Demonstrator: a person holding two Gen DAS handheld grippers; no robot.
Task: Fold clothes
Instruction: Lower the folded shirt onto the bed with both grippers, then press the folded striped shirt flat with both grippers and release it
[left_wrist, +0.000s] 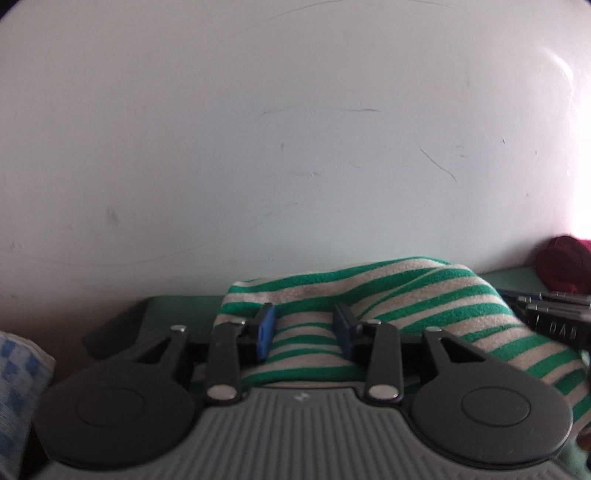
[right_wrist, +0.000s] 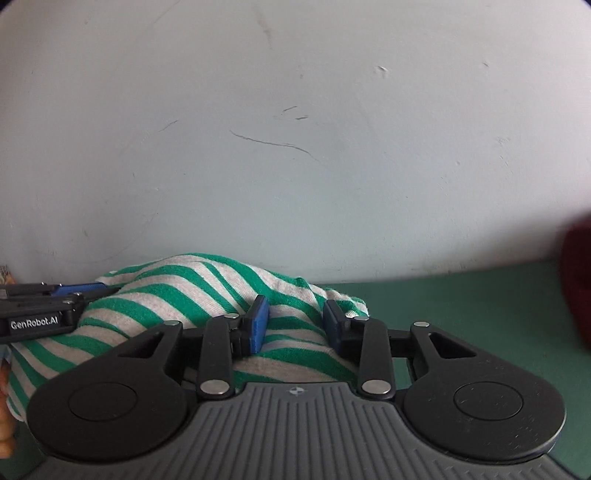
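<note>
Both tongs are seen parted, their blue pads standing apart with the green-and-white striped garment (left_wrist: 388, 295) bulging between them. Whether the left tongs (left_wrist: 303, 326) and the right tongs (right_wrist: 295, 321) actually pinch the cloth or merely rest against it cannot be told, since the gap is filled with fabric but no squeeze is visible.

The striped garment is bunched in a raised, rumpled heap at the lower centre of both views, on a green tabletop (right_wrist: 461, 306) close to a pale wall (right_wrist: 295, 147). No flat panel, clean crease or squared edge is shown, so the garment is judged to be far from a finished fold. The heap would fit either cloth gathered up for spreading or cloth being carried partway through folding; this is left unsettled.

Much is cut off: the lower part of the garment is hidden behind the tongs' bodies, and its sleeves, collar and hem cannot be made out. A dark red cloth (left_wrist: 563, 264) is clipped at the right edge, and a blue checked fabric (left_wrist: 18, 376) at the lower left; neither can be identified as folded or not.
</note>
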